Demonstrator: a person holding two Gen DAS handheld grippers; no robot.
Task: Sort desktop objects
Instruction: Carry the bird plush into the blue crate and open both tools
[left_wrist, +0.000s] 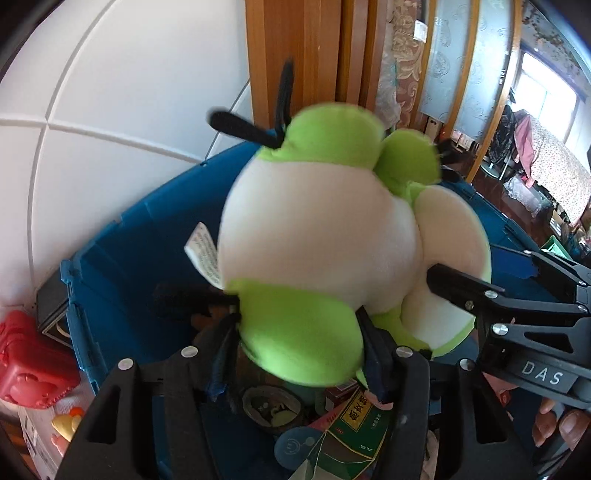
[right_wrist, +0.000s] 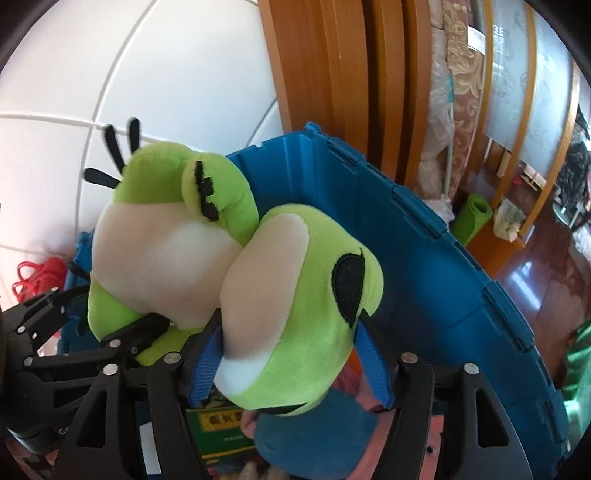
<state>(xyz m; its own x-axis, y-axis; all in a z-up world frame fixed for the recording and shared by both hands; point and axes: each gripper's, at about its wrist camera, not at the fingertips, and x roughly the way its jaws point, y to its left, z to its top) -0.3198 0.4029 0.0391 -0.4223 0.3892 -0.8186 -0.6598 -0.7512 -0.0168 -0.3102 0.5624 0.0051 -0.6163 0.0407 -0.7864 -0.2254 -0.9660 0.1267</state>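
Observation:
A green and white plush frog toy (left_wrist: 314, 236) is held above a blue plastic bin (left_wrist: 122, 266). My left gripper (left_wrist: 295, 343) is shut on one green end of the plush. My right gripper (right_wrist: 291, 354) is shut on the other rounded part of the plush (right_wrist: 295, 314), which bears a black eye patch. The right gripper also shows in the left wrist view (left_wrist: 480, 295), and the left gripper shows in the right wrist view (right_wrist: 110, 347), both touching the toy. The bin's wall (right_wrist: 424, 258) curves behind the plush.
Inside the bin lie a green box (left_wrist: 354, 421), a round dark dish (left_wrist: 269, 406) and a blue item (right_wrist: 314, 435). A red plastic toy (left_wrist: 33, 362) and a black box (left_wrist: 51, 306) sit left of the bin. A white tiled wall and a wooden door frame (right_wrist: 332, 66) stand behind.

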